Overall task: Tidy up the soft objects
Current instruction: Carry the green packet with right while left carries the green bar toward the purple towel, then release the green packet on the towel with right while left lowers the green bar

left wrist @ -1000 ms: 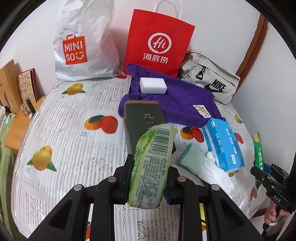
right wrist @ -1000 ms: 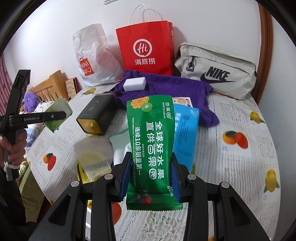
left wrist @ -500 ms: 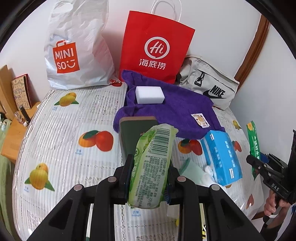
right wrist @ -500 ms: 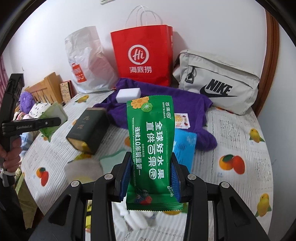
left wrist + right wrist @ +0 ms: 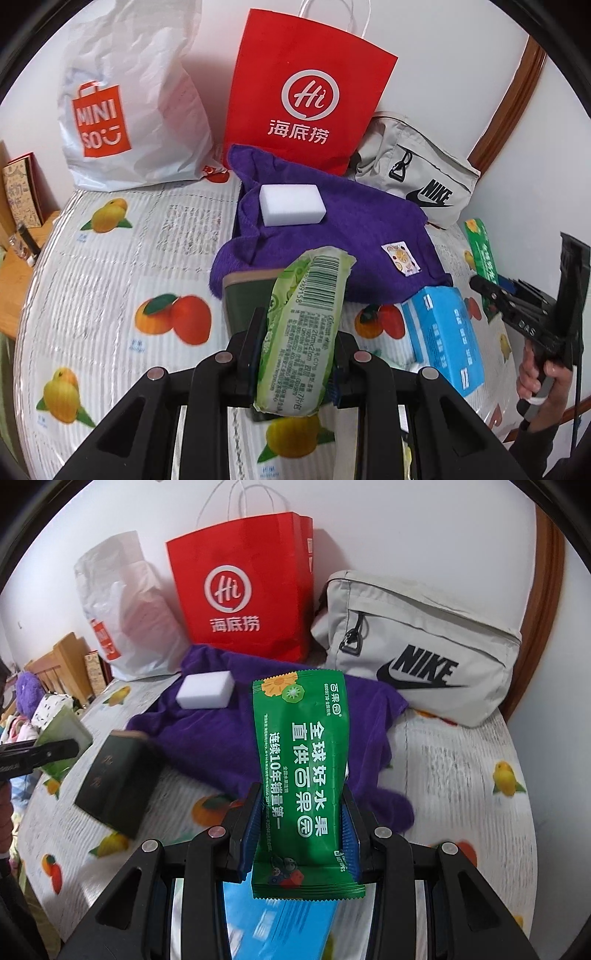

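Both grippers moved fwd toward purple towel (image 5: 343, 236); L jaws pinching light-green pack (image 5: 299, 332), R jaws dark-green pack (image 5: 306, 775).

bare tablecloth (image 5: 92, 295) left, purple towel (image 5: 351, 236), bags (image 5: 306, 96) blocking ahead

Two shopping bags: one white MINISO plastic bag (image 5: 129, 110) and one red paper bag (image 5: 306, 96). One grey Nike pouch (image 5: 417, 177). One purple towel (image 5: 332, 236), one white sponge block (image 5: 291, 205), one small printed sachet (image 5: 402, 259). Three soft packets: light green (image 5: 303, 332), dark green (image 5: 306, 775), blue (image 5: 443, 332). One dark green box (image 5: 114, 779). Two tongs (image 5: 297, 354) (image 5: 301, 834).
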